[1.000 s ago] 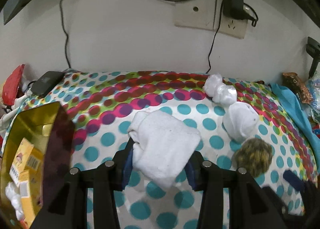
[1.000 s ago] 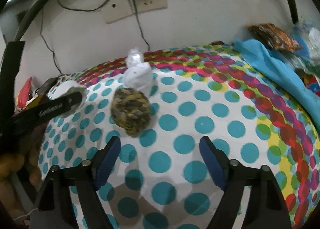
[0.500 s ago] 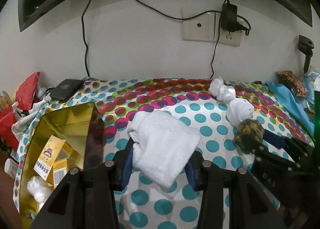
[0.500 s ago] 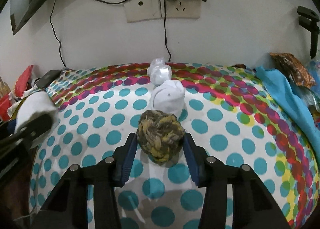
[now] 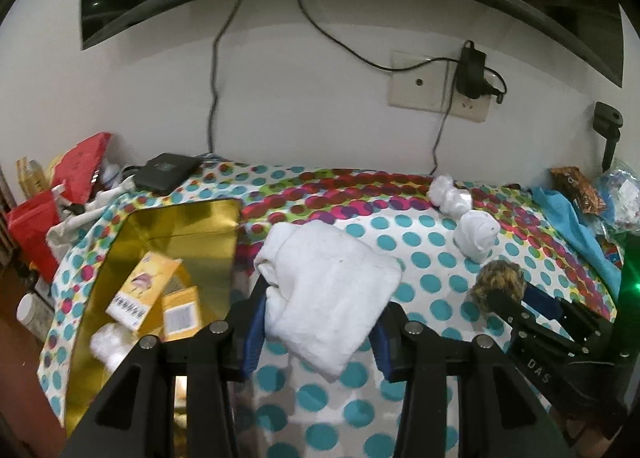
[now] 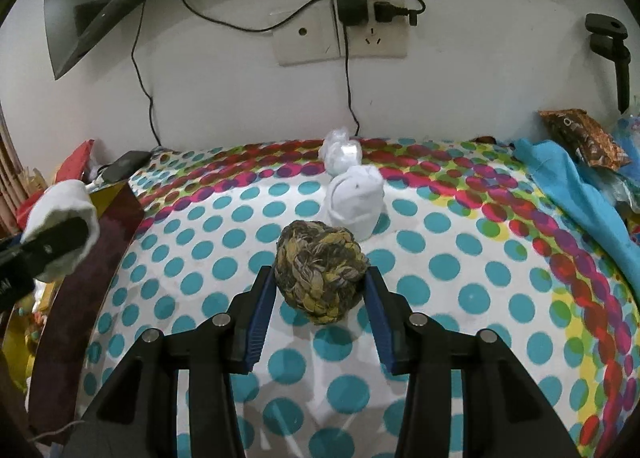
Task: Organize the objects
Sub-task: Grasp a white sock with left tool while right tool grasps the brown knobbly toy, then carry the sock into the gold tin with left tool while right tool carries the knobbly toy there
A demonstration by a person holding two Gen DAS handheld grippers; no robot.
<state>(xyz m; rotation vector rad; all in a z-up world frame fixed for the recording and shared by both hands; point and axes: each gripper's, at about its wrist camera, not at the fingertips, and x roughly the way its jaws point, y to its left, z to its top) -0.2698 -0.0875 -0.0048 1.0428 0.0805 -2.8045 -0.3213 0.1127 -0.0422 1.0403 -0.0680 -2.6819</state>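
Observation:
My left gripper [image 5: 318,322] is shut on a folded white cloth [image 5: 328,290] and holds it above the dotted tablecloth [image 5: 420,258], just right of an open gold tin [image 5: 176,226]. The tin holds yellow boxes [image 5: 146,290] and a white wad. My right gripper [image 6: 320,308] is shut on a brown and yellow braided rope ball [image 6: 320,270], raised off the tablecloth [image 6: 460,270]. Behind the ball sit a rolled white sock [image 6: 354,202] and a crumpled white bundle [image 6: 340,152]. The cloth in my left gripper also shows in the right wrist view [image 6: 60,214].
A black device [image 5: 166,172] lies at the back left by the wall. Red packaging [image 5: 80,170] and bottles crowd the left edge. A blue cloth [image 6: 576,194] and a snack packet [image 6: 576,136] lie at the right. Cables hang from a wall socket [image 6: 340,38].
My right gripper came in around the rope ball, shut on it and lifted it. My left gripper rose and pulled back with the white cloth, so more of the gold tin shows.

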